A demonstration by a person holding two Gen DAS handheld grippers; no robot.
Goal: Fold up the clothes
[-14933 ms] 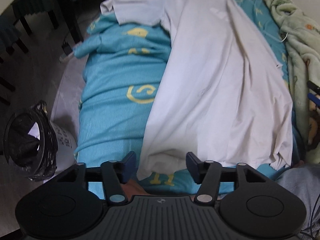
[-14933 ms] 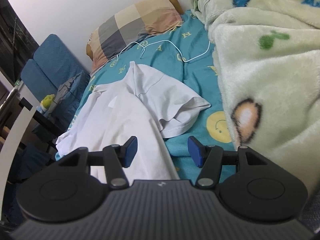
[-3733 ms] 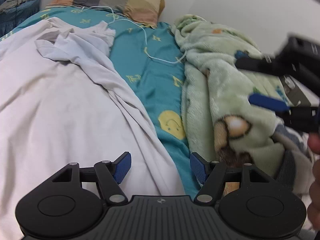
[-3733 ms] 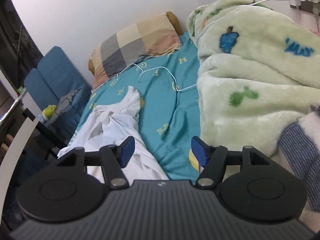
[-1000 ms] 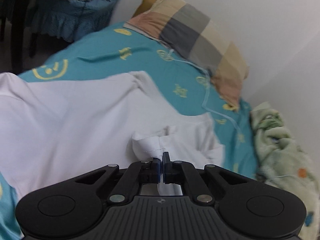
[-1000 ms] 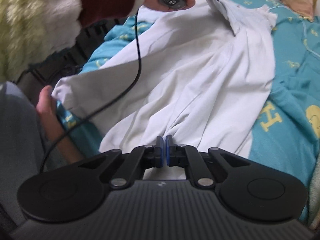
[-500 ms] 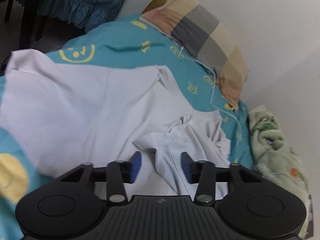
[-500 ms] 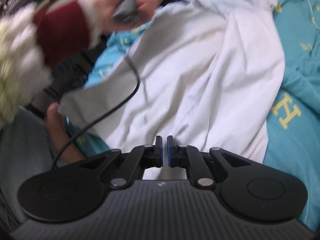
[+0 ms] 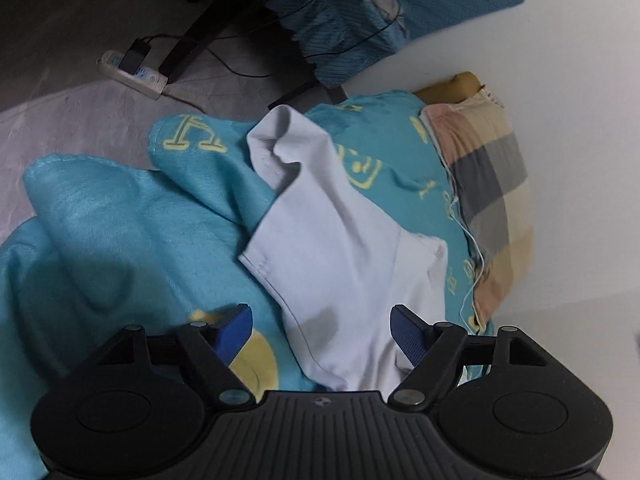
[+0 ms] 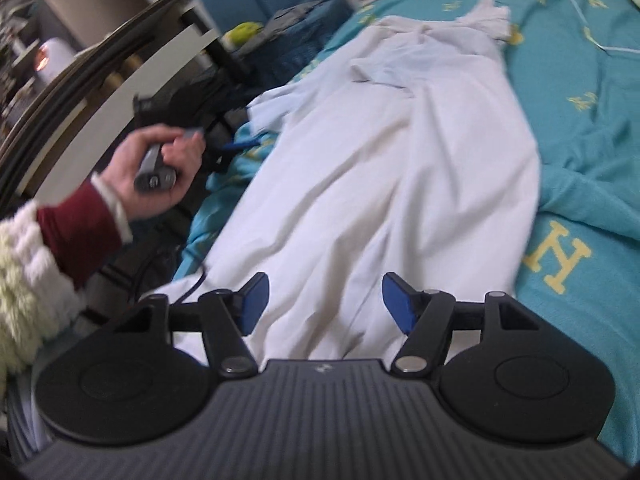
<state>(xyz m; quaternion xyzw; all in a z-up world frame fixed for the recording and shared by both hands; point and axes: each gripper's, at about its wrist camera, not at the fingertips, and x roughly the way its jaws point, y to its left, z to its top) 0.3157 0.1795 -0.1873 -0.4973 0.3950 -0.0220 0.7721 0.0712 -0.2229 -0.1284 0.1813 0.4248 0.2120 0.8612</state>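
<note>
A white T-shirt (image 10: 400,168) lies lengthwise on the teal bed sheet (image 10: 580,128), its right side folded over the middle. My right gripper (image 10: 323,300) is open and empty just above the shirt's hem end. My left gripper (image 9: 322,334) is open and empty over the shirt's left sleeve (image 9: 320,208), which lies spread on the sheet near the bed's edge. The left gripper (image 10: 224,140), held in a hand, also shows in the right wrist view beside the sleeve.
A checked pillow (image 9: 488,184) lies at the head of the bed with a thin white cable (image 9: 468,236) along it. A power strip (image 9: 132,76) and cords lie on the floor beside the bed. A blue chair (image 9: 360,12) stands near the pillow.
Both grippers have opened and let go of the shirt. The left gripper has swung out to the shirt's left sleeve at the bed's edge. The shirt now lies flat.
</note>
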